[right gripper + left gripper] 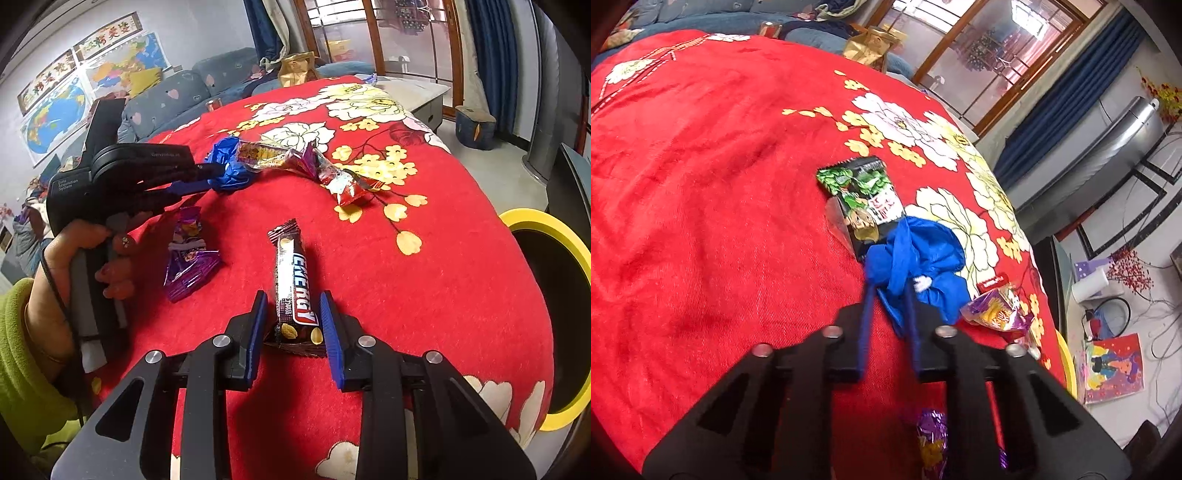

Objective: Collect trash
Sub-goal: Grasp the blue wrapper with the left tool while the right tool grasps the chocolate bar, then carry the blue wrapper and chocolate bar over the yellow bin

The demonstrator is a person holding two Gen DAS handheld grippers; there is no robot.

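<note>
My left gripper (888,291) is closed on a crumpled blue wrapper (916,266) on the red flowered cloth; it also shows in the right wrist view (207,177) with the blue wrapper (229,166). A green-black snack packet (864,199) lies just beyond it. My right gripper (291,306) is open, its fingers either side of a brown "Energy" bar wrapper (293,288) lying on the cloth. A purple wrapper (188,254) lies left of it, and it shows in the left wrist view (932,443). A purple-yellow crisp bag (295,158) and a red wrapper (351,188) lie further back.
A yellow-rimmed bin (554,317) stands at the table's right edge. The red cloth (443,258) covers the round table. A gold paper bag (297,68) and a sofa (177,96) are behind. The purple-yellow bag (997,314) lies right of my left gripper.
</note>
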